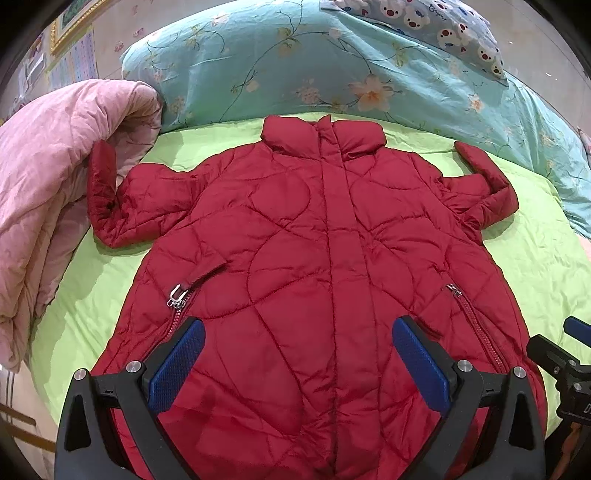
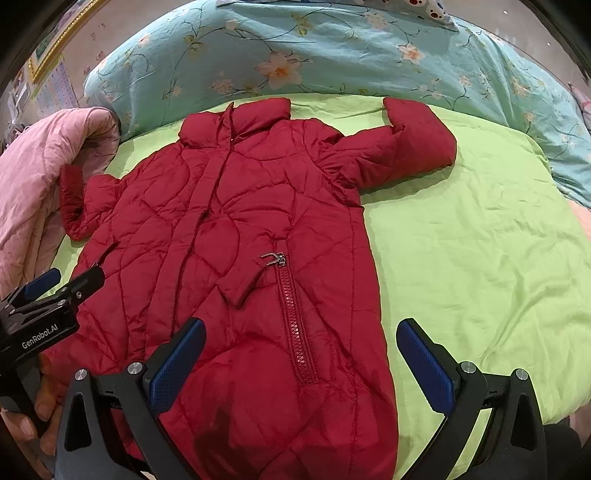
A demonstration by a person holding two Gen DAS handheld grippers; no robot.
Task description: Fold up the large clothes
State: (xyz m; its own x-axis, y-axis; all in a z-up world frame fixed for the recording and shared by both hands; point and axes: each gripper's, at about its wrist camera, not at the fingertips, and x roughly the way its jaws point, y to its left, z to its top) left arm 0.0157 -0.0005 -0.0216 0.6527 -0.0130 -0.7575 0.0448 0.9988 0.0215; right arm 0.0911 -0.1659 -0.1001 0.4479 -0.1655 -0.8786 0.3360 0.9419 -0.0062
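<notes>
A red quilted jacket (image 1: 314, 266) (image 2: 229, 236) lies flat, front up and zipped, on a lime-green bed sheet (image 1: 546, 266) (image 2: 480, 258), collar toward the pillows. Both sleeves stick out sideways with the cuffs bent upward. My left gripper (image 1: 297, 354) hovers open above the jacket's lower middle, nothing between its blue pads. My right gripper (image 2: 301, 358) hangs open over the jacket's lower right edge, one pad above the fabric and the other above the sheet. The left gripper (image 2: 55, 284) shows at the left edge of the right wrist view, with a hand below it.
A folded pink quilt (image 1: 48, 192) (image 2: 40, 166) lies along the left of the bed, touching the left cuff. A teal floral duvet (image 1: 332, 62) (image 2: 314, 48) is piled behind the collar, with a cartoon-print pillow (image 1: 436, 22) on top. Bare green sheet spreads to the jacket's right.
</notes>
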